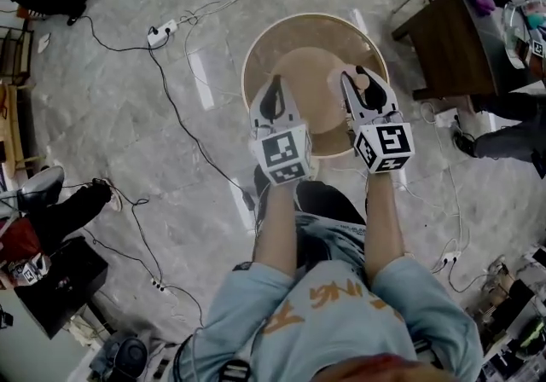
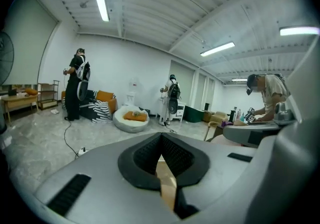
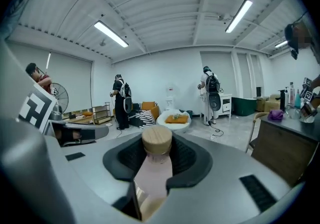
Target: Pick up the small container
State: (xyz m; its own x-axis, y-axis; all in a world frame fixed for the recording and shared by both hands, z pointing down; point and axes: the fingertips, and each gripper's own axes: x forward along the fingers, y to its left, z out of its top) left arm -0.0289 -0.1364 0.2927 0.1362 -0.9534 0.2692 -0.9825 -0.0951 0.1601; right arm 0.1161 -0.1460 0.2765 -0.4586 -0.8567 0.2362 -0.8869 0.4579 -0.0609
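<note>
Above the round table [image 1: 290,35], right gripper [image 1: 360,78] clamps small container [image 3: 156,168], base hidden; left gripper [image 1: 275,86] has jaws closed.

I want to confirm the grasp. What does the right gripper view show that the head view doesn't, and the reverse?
Only the right gripper view: the jaws pressed on both sides of the small container below its wooden lid, plus ceiling lights and standing people. Only the head view: the round table with its whole rim, the person's forearms and a power strip. Both: the right gripper holding the container, and the dark side table.
</note>
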